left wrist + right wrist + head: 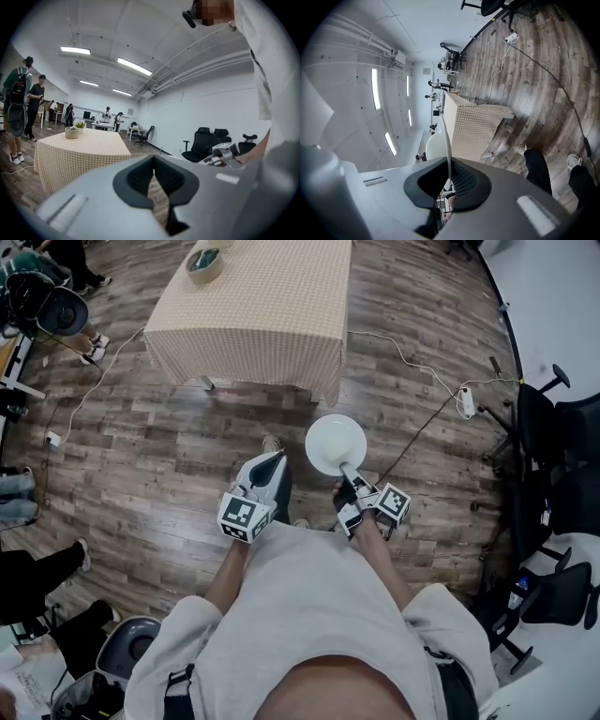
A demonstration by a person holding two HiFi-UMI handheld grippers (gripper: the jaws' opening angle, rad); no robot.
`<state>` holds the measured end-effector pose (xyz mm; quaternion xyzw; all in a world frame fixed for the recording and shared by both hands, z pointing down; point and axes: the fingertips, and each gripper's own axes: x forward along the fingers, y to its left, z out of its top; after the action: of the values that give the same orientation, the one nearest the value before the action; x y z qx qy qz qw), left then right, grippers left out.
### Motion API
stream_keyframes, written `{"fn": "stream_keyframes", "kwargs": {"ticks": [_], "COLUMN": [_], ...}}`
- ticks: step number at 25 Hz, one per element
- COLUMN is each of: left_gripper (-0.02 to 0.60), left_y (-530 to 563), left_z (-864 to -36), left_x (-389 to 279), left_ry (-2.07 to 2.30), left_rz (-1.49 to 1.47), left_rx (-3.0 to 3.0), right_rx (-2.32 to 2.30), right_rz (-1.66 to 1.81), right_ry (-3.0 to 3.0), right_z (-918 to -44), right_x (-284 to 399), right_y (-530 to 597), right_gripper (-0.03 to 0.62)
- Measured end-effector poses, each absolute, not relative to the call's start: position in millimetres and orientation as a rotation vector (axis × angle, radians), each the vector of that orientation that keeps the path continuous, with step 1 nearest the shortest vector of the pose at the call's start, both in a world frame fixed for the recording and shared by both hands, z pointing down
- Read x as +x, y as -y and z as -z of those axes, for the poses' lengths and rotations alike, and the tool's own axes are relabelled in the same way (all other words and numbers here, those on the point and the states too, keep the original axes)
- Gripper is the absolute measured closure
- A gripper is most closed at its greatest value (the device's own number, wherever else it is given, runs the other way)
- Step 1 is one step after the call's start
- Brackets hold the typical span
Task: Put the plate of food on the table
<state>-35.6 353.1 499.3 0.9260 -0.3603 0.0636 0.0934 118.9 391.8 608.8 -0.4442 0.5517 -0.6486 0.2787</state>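
Observation:
My right gripper point(346, 469) is shut on the near rim of a white plate point(335, 443), which I carry over the wooden floor; no food shows on it. In the right gripper view the plate point(446, 136) stands edge-on between the pads of the right gripper point(449, 180). My left gripper point(276, 459) is beside it on the left, shut and holding nothing; its jaws point(153, 161) meet at the tip. The table point(253, 306), under a checked cloth, stands ahead, apart from both grippers, with a small pot point(203, 263) on its far end. It also shows as the table point(79, 150) and the table point(476, 126).
A cable runs across the floor to a power strip point(466, 401) on the right. Black office chairs point(553, 456) line the right wall. People stand at the far left point(56, 296). A potted plant point(72, 132) sits on the table.

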Motion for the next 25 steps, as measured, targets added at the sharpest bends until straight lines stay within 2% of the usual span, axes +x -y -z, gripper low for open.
{"fn": "stream_keyframes", "kwargs": {"ticks": [8, 25], "left_gripper": [0.571, 0.571], "left_y": [-282, -66], "left_z": [-513, -501], "left_x": [-27, -44], "left_ry": [1.029, 0.955], "left_rz": [-0.186, -0.187], "left_rx": [2.741, 2.731], "right_rx": [-1.216, -1.27], "right_rz": [1.74, 1.74], "right_ry": [-1.457, -1.421], "right_z": [-618, -600], "right_x": [126, 106], "right_y": [-329, -124], "right_gripper": [0.585, 0.585]}}
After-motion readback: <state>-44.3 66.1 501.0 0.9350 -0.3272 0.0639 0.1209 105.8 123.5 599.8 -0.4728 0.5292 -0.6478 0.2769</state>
